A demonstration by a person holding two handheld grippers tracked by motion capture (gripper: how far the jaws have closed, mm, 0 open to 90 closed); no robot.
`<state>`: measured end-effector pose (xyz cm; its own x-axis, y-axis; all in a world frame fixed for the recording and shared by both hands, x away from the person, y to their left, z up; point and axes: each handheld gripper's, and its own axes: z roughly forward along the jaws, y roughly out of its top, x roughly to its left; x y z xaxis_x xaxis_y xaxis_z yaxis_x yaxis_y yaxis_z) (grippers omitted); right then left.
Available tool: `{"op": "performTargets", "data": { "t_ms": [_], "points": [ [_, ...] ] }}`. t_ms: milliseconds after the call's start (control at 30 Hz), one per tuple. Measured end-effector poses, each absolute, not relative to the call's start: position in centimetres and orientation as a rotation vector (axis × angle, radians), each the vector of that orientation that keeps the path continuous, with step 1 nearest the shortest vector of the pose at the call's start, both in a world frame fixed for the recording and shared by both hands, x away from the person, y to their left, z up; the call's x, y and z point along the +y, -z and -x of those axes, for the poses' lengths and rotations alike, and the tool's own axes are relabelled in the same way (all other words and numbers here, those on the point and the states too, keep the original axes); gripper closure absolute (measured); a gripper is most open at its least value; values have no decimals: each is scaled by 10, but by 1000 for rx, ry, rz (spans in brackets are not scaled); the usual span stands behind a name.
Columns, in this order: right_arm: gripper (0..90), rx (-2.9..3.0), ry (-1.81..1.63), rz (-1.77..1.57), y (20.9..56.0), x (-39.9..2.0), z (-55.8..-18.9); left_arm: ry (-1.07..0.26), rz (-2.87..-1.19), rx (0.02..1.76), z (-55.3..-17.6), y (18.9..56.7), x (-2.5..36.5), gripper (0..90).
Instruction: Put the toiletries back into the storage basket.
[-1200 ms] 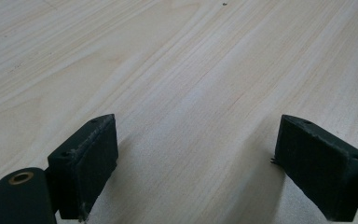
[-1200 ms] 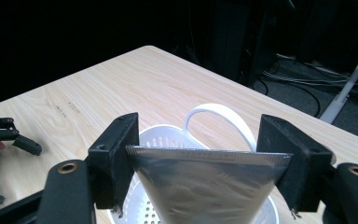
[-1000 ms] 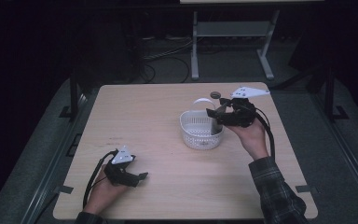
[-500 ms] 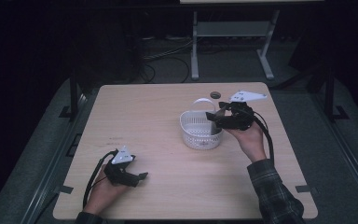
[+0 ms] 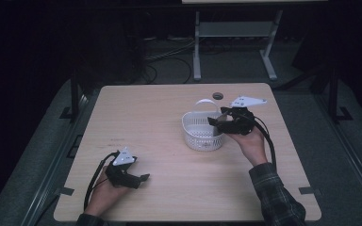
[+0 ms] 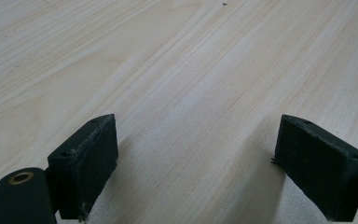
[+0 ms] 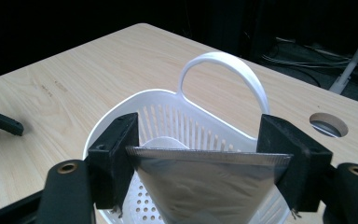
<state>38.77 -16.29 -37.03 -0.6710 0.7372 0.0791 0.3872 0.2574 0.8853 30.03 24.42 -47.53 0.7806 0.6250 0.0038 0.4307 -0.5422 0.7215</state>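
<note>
Left tongs [image 5: 143,178] sit idle on the near desk [image 5: 169,117], low over bare wood, spread wide with nothing between them; the left gripper view shows only wood grain past the black pads.

Right tongs [image 7: 200,158], farther off, pinch a silver foil pouch [image 7: 205,184] by its flat sealed top edge, one pad at each end of the seam. Pouch hangs down into the white basket [image 7: 168,116], lower end inside the slotted wall; whether it touches the bottom I cannot tell.

Pouch looks light, thin, crinkly. Smooth foil, likely slippery, and the body would buckle if squeezed. The stiff crimped seam seems the best hold, as taken now; grip across the soft belly risks creasing or sliding.

Basket: light perforated plastic, rigid enough, upright looped handle [image 7: 223,70] at the far rim. Probably skids on the desk if nudged.

Beyond it, a round cable hole [image 7: 328,123] in the desk.
</note>
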Motion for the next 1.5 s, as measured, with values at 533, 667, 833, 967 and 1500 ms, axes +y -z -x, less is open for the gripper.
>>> {"op": "performTargets", "data": {
  "t_ms": [533,667,833,967,1500],
  "points": [
    [299,2214,-1350,-1018,376,-158,-389,-338,-2228,780,-300,475,244,123],
    [299,2225,-1341,-1022,377,-157,-389,-340,-2229,778,-300,475,244,123],
    [299,2238,-1324,-1022,379,-156,-389,-340,-2229,778,-300,475,244,123],
    [299,2247,-1319,-1025,380,-155,-389,-340,-2229,778,-300,475,244,123],
    [233,2240,-1350,-1050,380,-158,-389,-340,-2229,779,-300,475,244,123]
  ]
}}
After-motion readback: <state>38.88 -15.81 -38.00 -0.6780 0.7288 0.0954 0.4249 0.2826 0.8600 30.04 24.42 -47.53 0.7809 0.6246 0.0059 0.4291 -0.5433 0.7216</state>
